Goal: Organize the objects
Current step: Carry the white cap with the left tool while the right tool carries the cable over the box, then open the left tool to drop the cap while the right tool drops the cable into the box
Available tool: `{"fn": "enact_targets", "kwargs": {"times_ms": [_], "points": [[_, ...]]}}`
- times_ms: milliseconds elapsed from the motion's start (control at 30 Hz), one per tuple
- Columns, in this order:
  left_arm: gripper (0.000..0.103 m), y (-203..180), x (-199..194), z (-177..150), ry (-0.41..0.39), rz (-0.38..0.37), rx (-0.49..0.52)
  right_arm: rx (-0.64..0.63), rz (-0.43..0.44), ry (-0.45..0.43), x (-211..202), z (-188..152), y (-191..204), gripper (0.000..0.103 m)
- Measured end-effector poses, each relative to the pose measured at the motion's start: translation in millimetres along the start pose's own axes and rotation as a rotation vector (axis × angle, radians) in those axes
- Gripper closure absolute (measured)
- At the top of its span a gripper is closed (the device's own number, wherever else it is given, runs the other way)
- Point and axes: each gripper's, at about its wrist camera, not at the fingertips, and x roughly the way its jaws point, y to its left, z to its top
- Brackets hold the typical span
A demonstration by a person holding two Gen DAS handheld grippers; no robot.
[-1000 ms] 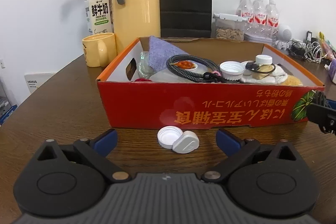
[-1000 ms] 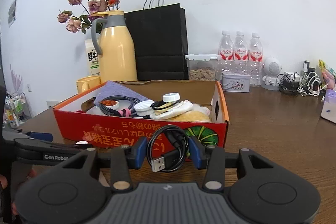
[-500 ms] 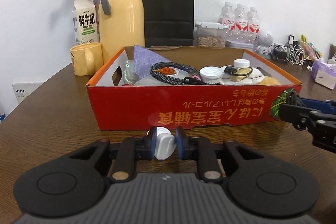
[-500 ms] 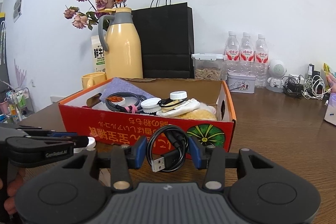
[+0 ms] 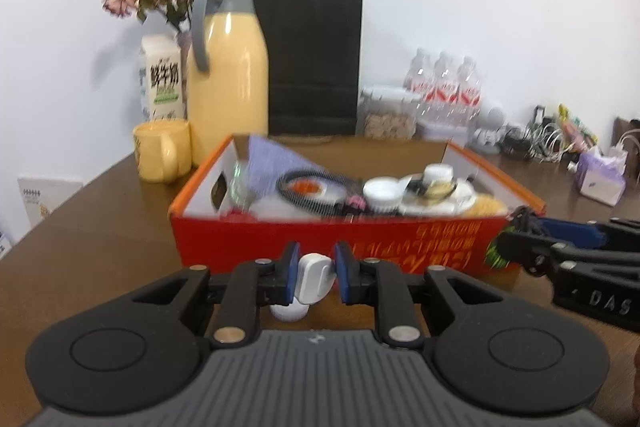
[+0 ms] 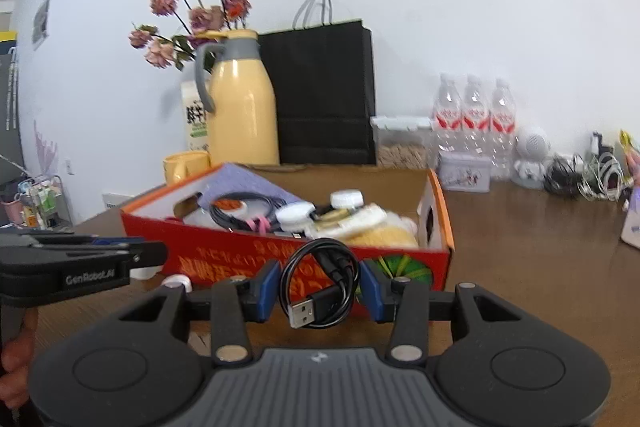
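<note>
Left claw point(image 5: 316, 277): narrowed almost fully, its 2 blue pads pressed on a small white flip-cap plastic container point(image 5: 315, 275). The container is held clear of the brown wooden worktop point(image 5: 92, 247); a second white piece point(image 5: 289, 311), apparently a loose round cap, is seen below it on the worktop.

Landmark: the red and orange open-topped cardboard box point(image 5: 280, 243). The held container is just in front of the box's near wall, lower than the rim; the box opening lies ahead and above. The coming move is judged to be up and forward over that wall.

Right claw point(image 6: 319, 287): partly closed on a coiled black USB cable point(image 6: 320, 283), coil upright, plug hanging at the bottom. It is also just before the box's near wall, toward the right corner.

Both claws are about equally near the box. The box interior is already crowded; free space is hard to make out.
</note>
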Motion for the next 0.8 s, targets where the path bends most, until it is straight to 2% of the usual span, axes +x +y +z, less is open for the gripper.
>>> {"fn": "enact_targets", "kwargs": {"times_ms": [300,567,667,800], "points": [[0.083,-3.5,15.6,52.0,-0.065,-0.028,-0.023,-0.062,-0.012,-0.047,18.8,48.5,5.8,0.061],[0.083,6.3,62.8,94.4,-0.096,0.006,-0.081,-0.052,-0.054,-0.061,76.3,88.4,9.1,0.061],[0.083,11.6,84.2,97.0,-0.083,0.010,-0.110,-0.006,-0.073,-0.061,97.8,92.1,4.4,0.061],[0.083,17.0,107.9,90.1,-0.021,0.018,-0.106,-0.017,-0.085,-0.029,116.4,80.8,-0.1,0.061]]}}
